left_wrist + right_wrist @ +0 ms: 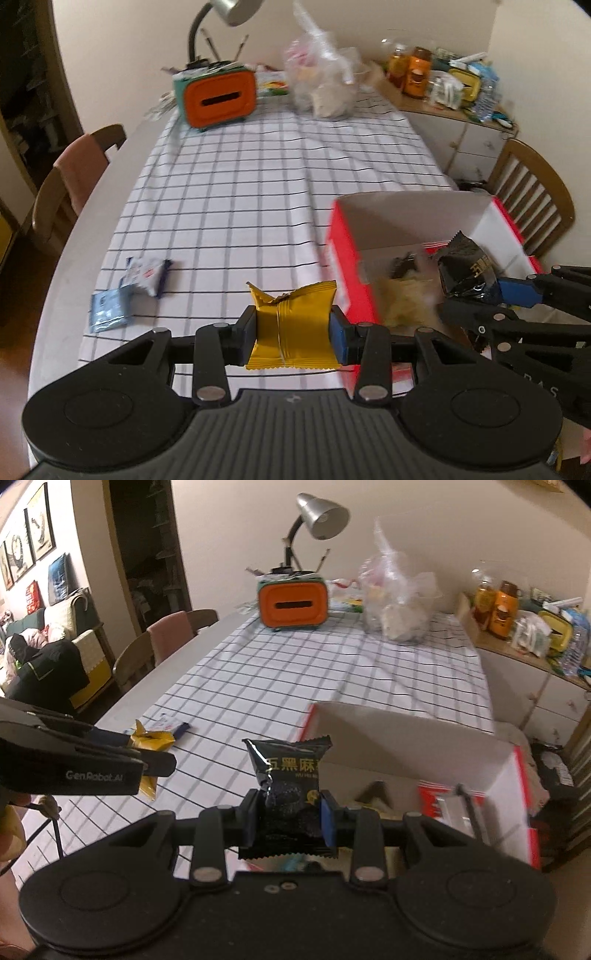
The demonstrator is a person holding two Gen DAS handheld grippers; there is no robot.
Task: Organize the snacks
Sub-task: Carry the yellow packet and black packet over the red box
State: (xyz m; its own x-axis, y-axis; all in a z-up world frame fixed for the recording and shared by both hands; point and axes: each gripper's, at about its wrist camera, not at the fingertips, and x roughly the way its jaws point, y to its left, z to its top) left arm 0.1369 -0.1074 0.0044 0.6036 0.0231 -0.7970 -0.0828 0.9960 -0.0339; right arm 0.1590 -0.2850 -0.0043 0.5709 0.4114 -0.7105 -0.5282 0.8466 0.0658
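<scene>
A gold packet (291, 325), a black packet (290, 797) with gold lettering, a red-and-white box (347, 266), an orange-fronted teal holder (218, 98), and a white black-gridded cloth (258, 184).

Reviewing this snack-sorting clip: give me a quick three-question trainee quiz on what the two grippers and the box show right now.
1. True or false: the left gripper is shut on a yellow snack packet.
2. What does the right gripper hold? A) a blue-and-white packet B) a black snack packet C) nothing
3. Fill in: the loose blue-and-white packets lie on the checked tablecloth, to the ____ of the red-and-white box in the left wrist view.

Key: 1 true. 2 B. 3 left.
</scene>
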